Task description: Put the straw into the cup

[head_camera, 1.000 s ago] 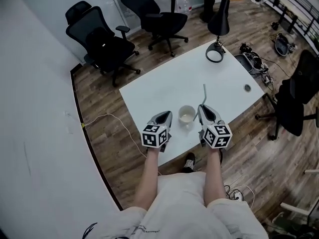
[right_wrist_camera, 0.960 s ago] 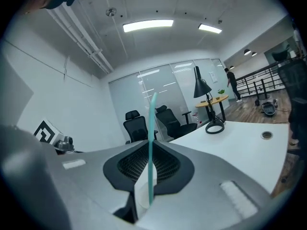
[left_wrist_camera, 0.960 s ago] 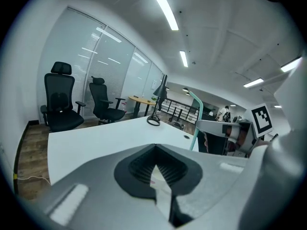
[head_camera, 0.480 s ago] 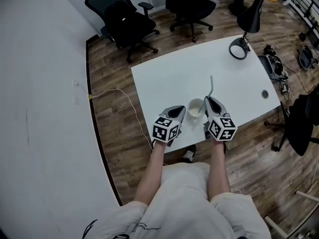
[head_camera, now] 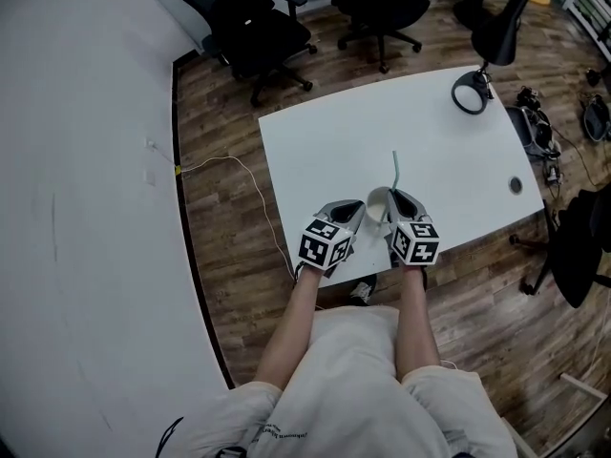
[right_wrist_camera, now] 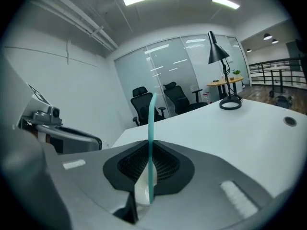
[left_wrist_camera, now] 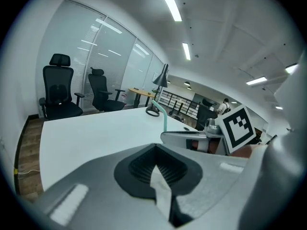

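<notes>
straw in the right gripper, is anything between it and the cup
Nothing visible does. The right gripper holds the straw right beside the cup, and nothing shows over the cup. The left gripper sits at the cup's other side, not across it.

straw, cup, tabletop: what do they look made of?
straw: probably plastic. It is a thin teal tube, smooth and slightly translucent in the right gripper view.
cup: white and matte. It could be paper or plastic, but it is too small to tell.
tabletop: white, smooth and laminate-like, an even surface with no grain and a soft sheen.
</notes>
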`<state>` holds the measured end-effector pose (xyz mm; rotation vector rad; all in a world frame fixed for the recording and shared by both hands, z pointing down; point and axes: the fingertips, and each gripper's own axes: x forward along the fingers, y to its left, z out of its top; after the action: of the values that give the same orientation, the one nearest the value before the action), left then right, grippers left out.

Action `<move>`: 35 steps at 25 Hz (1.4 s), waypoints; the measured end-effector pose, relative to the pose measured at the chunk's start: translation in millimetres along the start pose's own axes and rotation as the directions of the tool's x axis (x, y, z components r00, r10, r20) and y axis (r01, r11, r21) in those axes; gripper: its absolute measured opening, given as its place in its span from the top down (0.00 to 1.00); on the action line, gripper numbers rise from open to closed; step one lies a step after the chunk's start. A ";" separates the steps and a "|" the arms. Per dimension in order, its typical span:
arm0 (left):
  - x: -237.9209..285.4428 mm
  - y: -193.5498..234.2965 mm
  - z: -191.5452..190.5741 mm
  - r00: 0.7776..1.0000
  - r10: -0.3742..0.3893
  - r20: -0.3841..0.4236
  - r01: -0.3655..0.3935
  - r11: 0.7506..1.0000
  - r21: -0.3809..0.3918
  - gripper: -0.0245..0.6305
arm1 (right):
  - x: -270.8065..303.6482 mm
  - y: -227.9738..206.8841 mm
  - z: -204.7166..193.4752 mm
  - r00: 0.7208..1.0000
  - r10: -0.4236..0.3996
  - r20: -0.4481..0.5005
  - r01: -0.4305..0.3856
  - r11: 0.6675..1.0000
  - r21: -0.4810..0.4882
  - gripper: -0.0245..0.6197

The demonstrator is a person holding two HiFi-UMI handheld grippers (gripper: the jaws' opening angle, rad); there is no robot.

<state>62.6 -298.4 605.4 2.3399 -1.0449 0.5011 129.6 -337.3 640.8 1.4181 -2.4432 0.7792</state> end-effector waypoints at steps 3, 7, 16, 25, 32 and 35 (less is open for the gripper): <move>0.0 1.2 -1.9 1.000 -0.003 -0.004 0.003 1.000 0.003 0.96 | 3.9 0.1 -5.2 1.000 -0.013 -0.025 0.012 1.000 -0.020 0.88; -0.6 6.1 -5.9 1.000 0.007 -0.004 -0.007 1.000 -0.013 0.96 | 8.7 2.7 -15.6 0.998 -0.015 -0.060 0.012 0.999 -0.047 0.88; -0.4 0.4 -5.5 1.000 0.018 0.010 -0.018 1.000 -0.020 0.96 | 11.2 2.3 -18.0 0.997 -0.041 -0.068 0.034 0.995 -0.096 0.88; -8.9 -4.0 -15.5 1.000 0.004 -0.001 -0.004 1.000 -0.016 0.96 | 7.4 4.0 -17.9 0.995 -0.084 -0.056 0.078 0.991 -0.113 0.86; -16.1 -12.4 -18.8 0.999 -0.038 0.009 0.039 0.999 -0.020 0.96 | -3.8 13.2 -15.7 0.994 -0.107 -0.035 0.103 0.989 -0.105 0.88; -19.0 -17.7 -25.6 0.998 -0.067 -0.005 0.067 0.998 0.007 0.96 | -10.4 17.6 -18.7 0.991 -0.131 -0.017 0.129 0.988 -0.086 0.88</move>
<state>61.1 -262.3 610.3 2.3699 -0.9607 0.4853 118.5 -312.5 646.1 1.5105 -2.3107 0.6510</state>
